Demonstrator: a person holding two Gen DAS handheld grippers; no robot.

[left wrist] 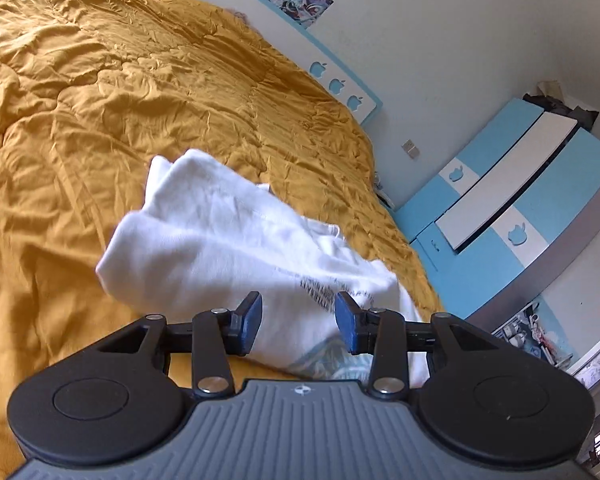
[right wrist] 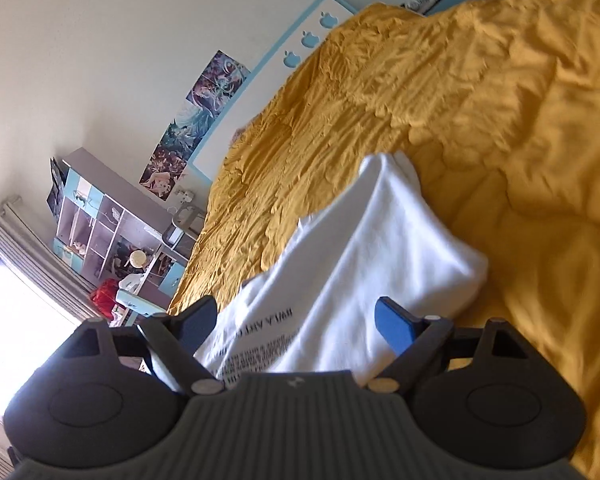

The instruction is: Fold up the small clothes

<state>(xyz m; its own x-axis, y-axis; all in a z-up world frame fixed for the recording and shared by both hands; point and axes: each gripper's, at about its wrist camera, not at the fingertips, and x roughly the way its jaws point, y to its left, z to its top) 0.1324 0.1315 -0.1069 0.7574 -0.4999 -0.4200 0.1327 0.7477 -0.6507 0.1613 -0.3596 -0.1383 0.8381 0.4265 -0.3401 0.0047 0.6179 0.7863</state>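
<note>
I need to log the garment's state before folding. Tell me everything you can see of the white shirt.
The white shirt is soft knit cotton by its look, with rows of dark printed lettering and a pale blue-green patch near one edge. It lies bunched and loosely doubled over on the mustard quilt, not flat. Both open grippers are near its close edge; contact cannot be told.

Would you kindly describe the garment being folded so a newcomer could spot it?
A rumpled mustard-yellow quilt covers the bed. On it, just ahead of both grippers, lies a bunched white T-shirt with black printed lettering, the only white thing on the quilt.
</note>
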